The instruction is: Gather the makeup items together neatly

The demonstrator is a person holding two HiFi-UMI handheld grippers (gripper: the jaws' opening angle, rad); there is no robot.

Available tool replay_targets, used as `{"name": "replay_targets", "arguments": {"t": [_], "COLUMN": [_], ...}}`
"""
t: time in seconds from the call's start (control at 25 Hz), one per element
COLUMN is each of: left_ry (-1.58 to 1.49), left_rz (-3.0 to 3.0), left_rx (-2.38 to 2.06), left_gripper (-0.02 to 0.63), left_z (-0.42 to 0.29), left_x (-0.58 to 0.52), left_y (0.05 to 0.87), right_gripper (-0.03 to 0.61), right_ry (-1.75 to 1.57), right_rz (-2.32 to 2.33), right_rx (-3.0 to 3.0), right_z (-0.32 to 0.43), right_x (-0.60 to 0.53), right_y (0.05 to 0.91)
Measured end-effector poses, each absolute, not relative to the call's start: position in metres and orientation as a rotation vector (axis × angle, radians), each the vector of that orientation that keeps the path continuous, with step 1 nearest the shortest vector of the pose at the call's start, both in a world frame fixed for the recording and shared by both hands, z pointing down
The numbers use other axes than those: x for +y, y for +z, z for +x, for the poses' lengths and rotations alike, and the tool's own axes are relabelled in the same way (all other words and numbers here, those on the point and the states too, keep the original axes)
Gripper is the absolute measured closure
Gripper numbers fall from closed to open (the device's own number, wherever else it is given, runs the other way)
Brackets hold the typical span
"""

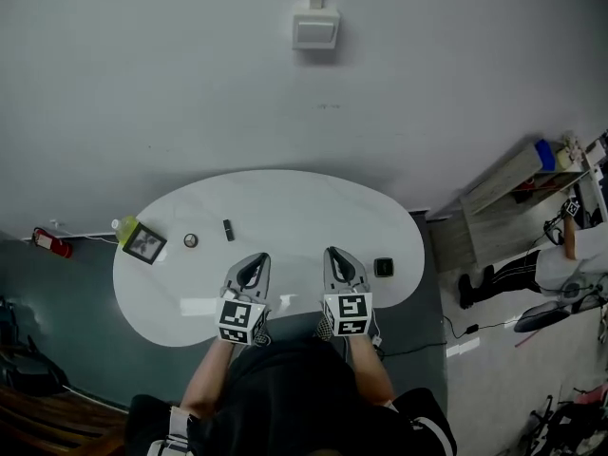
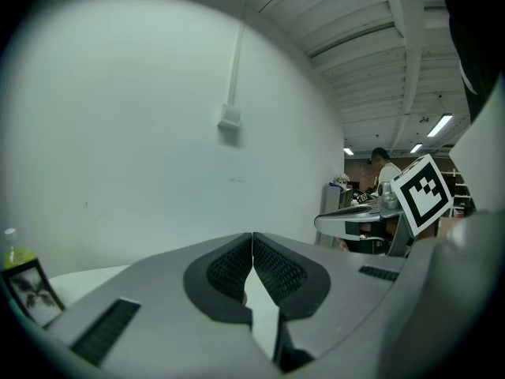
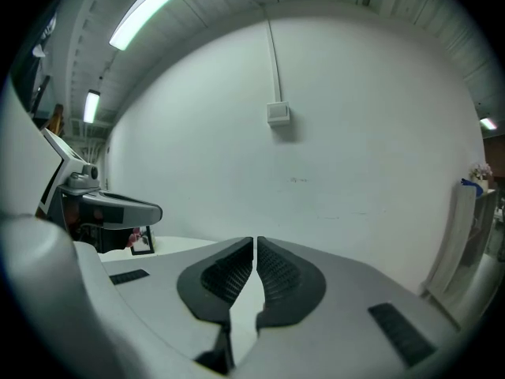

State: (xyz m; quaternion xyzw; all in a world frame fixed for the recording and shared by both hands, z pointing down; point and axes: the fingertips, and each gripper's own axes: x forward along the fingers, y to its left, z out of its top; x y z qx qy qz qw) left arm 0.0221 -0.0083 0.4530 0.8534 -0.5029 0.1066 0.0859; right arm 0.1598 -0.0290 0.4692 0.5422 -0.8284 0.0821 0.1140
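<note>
Though apart, compact [image 1: 383, 267] beside right tongs [image 1: 334, 254].

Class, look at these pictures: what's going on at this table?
A person at the white table holds a gripper in each hand. The left gripper and the right gripper are both shut and empty, above the near edge. The items lie scattered: a framed picture and green bottle at the left, a small round pot and dark tube nearby, a black square case at the right. Nothing is gathered yet.
</note>
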Motion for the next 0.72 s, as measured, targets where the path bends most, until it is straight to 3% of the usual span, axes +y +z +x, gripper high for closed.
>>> {"name": "replay_targets", "arguments": {"t": [0.72], "left_ry": [0.278], "left_rz": [2.501], "left_rx": [-1.563], "left_gripper": [0.594], "left_z": [-0.005], "left_x": [-0.004], "left_y": [0.447], "right_gripper": [0.537], "right_ry": [0.269], "right_rz": [1.495], "right_rx": [-2.487], "right_z": [0.130], "right_x": [-0.025], "right_y": [0.470]}}
